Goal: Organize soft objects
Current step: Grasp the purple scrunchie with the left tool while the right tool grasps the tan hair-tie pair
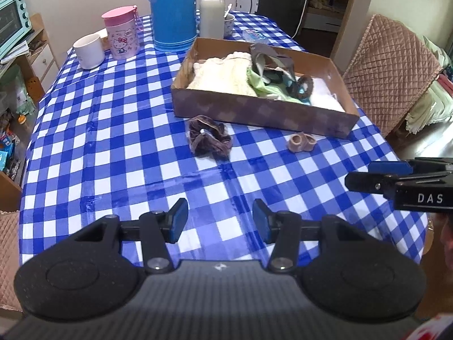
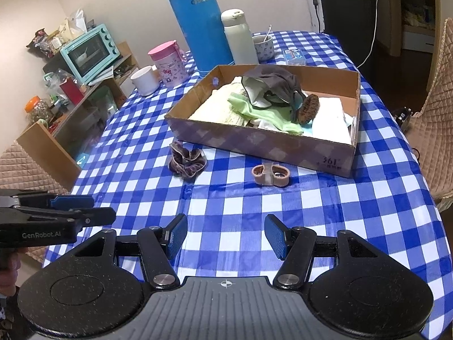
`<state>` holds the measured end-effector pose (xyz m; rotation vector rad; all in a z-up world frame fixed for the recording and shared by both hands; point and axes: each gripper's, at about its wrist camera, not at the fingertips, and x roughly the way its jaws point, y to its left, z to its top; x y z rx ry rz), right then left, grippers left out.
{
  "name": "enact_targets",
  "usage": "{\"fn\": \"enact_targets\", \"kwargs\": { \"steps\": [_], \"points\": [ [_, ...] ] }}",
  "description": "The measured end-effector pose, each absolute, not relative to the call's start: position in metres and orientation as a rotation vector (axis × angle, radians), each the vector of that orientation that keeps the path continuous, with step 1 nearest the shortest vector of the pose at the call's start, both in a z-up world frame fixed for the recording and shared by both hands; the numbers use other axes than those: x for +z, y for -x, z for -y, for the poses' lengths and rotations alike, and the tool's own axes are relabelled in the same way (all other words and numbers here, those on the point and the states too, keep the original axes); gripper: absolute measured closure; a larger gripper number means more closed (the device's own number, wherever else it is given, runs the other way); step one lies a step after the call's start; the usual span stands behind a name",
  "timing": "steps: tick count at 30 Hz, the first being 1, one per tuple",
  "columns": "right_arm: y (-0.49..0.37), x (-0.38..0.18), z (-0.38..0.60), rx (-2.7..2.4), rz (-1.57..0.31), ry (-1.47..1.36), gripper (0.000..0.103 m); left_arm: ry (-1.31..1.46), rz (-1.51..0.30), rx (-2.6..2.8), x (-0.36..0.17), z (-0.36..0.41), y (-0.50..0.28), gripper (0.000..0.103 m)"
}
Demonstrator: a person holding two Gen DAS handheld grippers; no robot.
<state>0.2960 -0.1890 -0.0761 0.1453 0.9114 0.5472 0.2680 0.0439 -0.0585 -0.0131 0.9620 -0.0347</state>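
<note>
I hold my left hand-held gripper (image 1: 219, 221) over the near part of the desk (image 1: 119, 130), its blue pads standing partly apart with nothing between them but checked cloth. My right hand-held gripper (image 2: 226, 236) hangs beside it at the near edge, likewise partly open and empty. Both point down and away from me toward the cardboard box (image 2: 263, 144), which sits on the far right half of the desk with its long axis running roughly from left to right and slightly skewed, its right end nearer to me. Inside it lie soft things in a heap: a cream knitted piece (image 1: 223, 75) at the left end, a light green cloth (image 2: 254, 110) in the middle, a grey garment (image 2: 271, 80) draped on top, a brown scrunchie (image 2: 308, 107) standing on edge, and white folded cloth (image 2: 331, 121) at the right end. On the desk just in front of the box's near wall lies a dark purple velvet scrunchie (image 1: 209, 138), crumpled, off the box's left corner. To its right, well apart from it, lie tan hair ties (image 2: 270, 174) on a card, their long axis parallel to the box's near wall. Behind the box, toward the far edge, stand a blue thermos (image 1: 172, 8), a white flask (image 1: 211, 11), a pink cup (image 1: 122, 32) and a white mug (image 1: 88, 51).
</note>
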Motion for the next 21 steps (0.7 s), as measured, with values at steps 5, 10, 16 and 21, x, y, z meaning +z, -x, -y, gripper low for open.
{"fn": "enact_targets", "kwargs": {
  "steps": [5, 10, 16, 21],
  "points": [
    [-0.309, -0.088, 0.184, 0.518, -0.904, -0.113, 0.043, 0.003, -0.960, -0.019, -0.067, -0.047, -0.280, 0.056],
    [-0.326, -0.101, 0.181, 0.492, -0.901, -0.093, 0.043, -0.021, -0.956, -0.023, -0.079, -0.046, -0.296, 0.056],
    [-0.348, -0.117, 0.174, 0.477, -0.877, -0.068, 0.043, -0.031, -0.954, -0.025, -0.095, -0.049, -0.316, 0.056],
    [-0.366, -0.135, 0.168, 0.467, -0.875, -0.037, 0.043, -0.059, -0.961, -0.025, -0.108, -0.050, -0.331, 0.055]
  ]
}}
